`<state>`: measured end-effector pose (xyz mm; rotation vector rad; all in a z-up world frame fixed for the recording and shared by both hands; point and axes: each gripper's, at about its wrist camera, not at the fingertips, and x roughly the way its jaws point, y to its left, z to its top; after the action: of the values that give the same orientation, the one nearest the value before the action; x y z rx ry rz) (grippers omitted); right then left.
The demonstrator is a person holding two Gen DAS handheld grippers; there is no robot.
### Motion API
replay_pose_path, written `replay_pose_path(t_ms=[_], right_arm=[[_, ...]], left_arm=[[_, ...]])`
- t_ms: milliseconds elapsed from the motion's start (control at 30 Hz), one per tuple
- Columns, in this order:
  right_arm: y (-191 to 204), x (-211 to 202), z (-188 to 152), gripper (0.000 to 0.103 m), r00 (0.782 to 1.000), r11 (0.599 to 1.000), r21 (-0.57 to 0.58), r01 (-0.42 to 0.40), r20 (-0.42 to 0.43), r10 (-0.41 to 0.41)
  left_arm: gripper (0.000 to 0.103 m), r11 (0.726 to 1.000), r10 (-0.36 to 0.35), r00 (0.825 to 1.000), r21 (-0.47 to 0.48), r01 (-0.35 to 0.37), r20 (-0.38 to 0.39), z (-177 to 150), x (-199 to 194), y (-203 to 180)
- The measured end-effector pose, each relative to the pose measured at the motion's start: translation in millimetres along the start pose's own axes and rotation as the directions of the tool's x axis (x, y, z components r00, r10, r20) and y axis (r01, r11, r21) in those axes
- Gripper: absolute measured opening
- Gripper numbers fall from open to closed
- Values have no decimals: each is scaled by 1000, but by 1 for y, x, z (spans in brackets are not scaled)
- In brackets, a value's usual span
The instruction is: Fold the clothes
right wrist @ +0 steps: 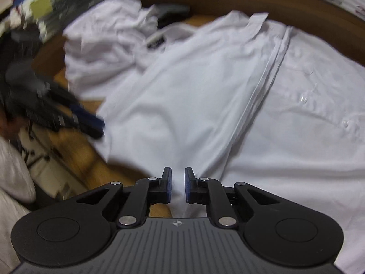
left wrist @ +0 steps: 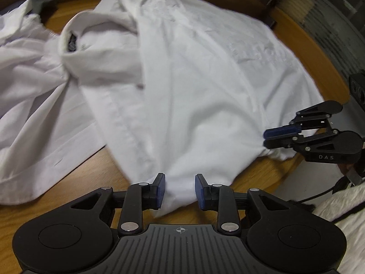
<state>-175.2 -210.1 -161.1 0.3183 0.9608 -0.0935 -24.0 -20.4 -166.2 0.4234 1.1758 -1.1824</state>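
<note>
White shirt (left wrist: 194, 86): spread on the wooden bench (left wrist: 98, 166), hem nearest.
Left tongs (left wrist: 179, 190): apart, hem cloth between.
Right tongs (right wrist: 178, 188): clenched on hem fold, further right.

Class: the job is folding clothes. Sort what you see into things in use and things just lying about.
In use: white shirt; left gripper; right gripper.

Lying about: crumpled white garment; dark object behind it; wooden table beneath.
</note>
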Motion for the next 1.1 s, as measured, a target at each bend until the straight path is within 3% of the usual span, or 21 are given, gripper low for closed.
replay_pose_path(t_ms=[167,233,400,500,600,733,833,1100], right_arm=[[5,-1,9,14,1000,1000,-13,11,-12,-11],[7,-8,15,25,999,1000,-23,18,27,-17],[2,-2,32,32,996,998,-28,53,74,-51],[-5,21,32,33,999,998,-43,48,3,-48],[-3,17,40,32,999,995,-98,17,-28,-20],[-15,-9,71,34,999,990,-136,-34,28,38],[-31,-17,104,41,996,984,-175,-45,65,57],[-82,24,180,41,993,924,-372,-90,38,111]], left_arm=[[35,1000,19,1000,-21,-19,17,-5,-13,2],[37,999,33,999,-24,-32,43,-3,-20,0],[39,998,53,995,-43,-50,89,10,-26,-5],[40,997,71,992,-35,-68,103,20,-28,-11],[47,996,91,988,-13,-90,127,31,-31,-21],[56,995,103,981,-24,-100,163,44,-32,-36],[56,991,116,976,-82,-103,182,51,-26,-45],[56,956,218,962,-233,-176,166,61,7,-73]])
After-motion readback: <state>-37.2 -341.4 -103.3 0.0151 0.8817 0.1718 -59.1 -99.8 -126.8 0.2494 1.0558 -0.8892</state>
